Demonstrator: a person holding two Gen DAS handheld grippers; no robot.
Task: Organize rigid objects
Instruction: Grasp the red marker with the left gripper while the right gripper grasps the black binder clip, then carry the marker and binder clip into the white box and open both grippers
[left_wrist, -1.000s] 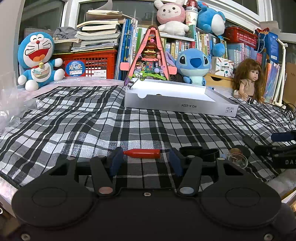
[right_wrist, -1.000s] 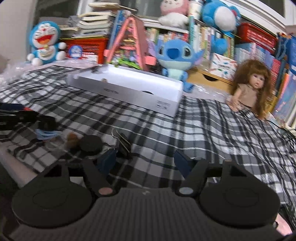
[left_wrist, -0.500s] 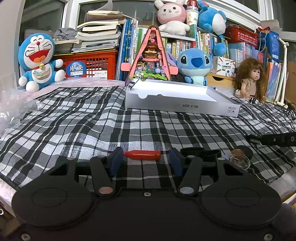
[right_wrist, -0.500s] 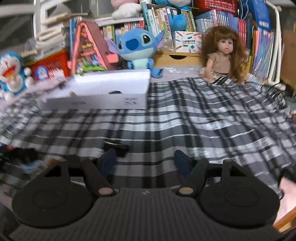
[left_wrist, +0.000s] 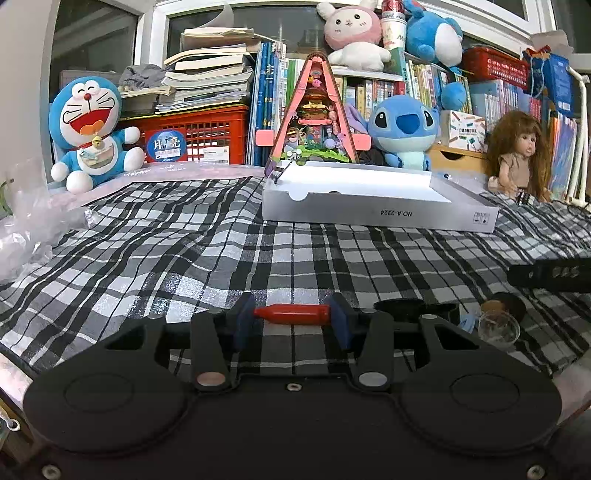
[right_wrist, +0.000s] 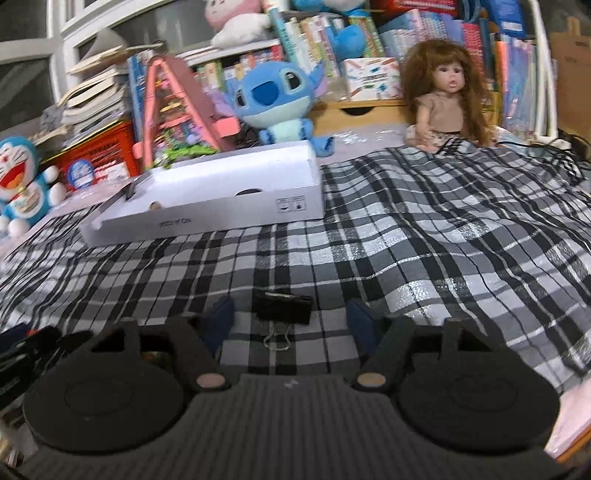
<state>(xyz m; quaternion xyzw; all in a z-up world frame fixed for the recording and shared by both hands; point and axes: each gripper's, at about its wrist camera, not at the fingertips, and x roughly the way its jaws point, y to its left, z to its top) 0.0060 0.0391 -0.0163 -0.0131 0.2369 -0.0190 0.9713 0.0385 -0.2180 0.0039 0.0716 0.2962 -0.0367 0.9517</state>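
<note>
Checkered black-and-white cloth (left_wrist: 184, 258) covers the surface. Left gripper (left_wrist: 291, 320) is clamped endwise on a glossy red crayon-shaped piece (left_wrist: 291, 314) (pointed tip leftward). Right gripper (right_wrist: 291, 319) stands apart around a black binder clip (right_wrist: 284, 304), untouched. White tray box (left_wrist: 369, 206) sits well beyond, open cloth between.

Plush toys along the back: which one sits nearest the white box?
The blue Stitch plush, right behind the white box. Doraemon sits far left; the pink bunny is up on the shelf.
</note>
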